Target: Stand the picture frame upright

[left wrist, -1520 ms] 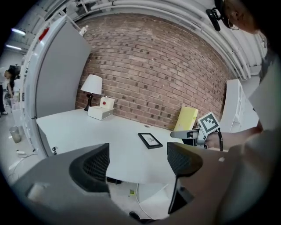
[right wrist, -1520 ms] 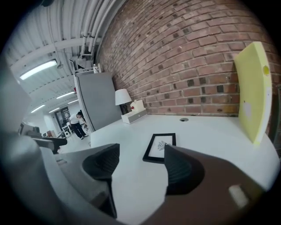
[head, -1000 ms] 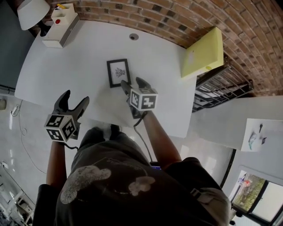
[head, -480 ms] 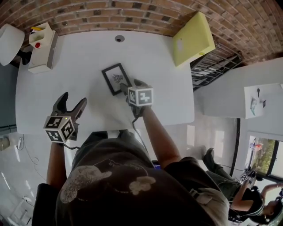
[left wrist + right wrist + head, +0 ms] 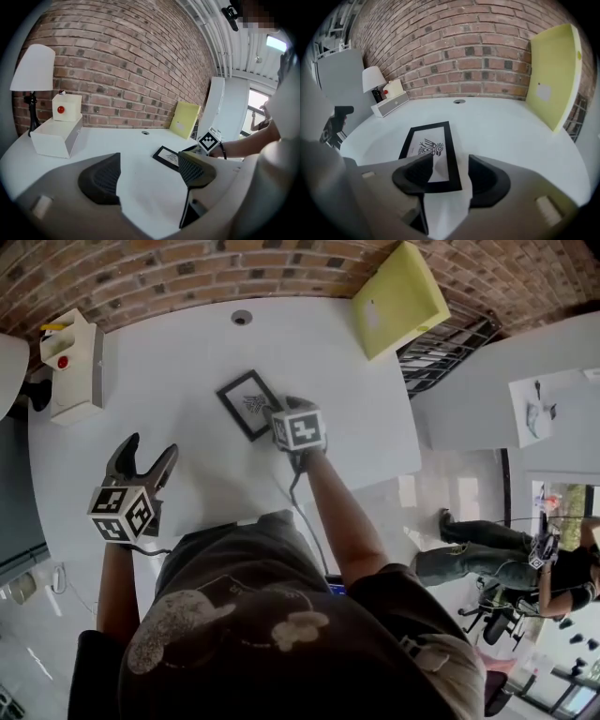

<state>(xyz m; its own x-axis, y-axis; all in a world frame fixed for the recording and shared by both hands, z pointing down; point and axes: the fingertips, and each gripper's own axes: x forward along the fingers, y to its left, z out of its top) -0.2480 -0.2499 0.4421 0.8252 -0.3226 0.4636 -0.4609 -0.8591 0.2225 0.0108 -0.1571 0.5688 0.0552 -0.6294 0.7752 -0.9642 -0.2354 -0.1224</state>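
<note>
Black-rimmed and thin, the frame (image 5: pixel 429 145) lies flat, face up, near the middle of the white worktop (image 5: pixel 169 362). It looks light and stiff. The smooth, hard rim could slip, and the face may be glass, so a gentle pinch suits it. The right gripper (image 5: pixel 450 165) hangs over the near corner. Its fingers (image 5: pixel 412 174) have just been closing and stand moderately apart, the frame's side edge between them, not yet pressed. That edge looks the best hold. The left gripper (image 5: pixel 149 161), fingers wide and empty, is well apart.
</note>
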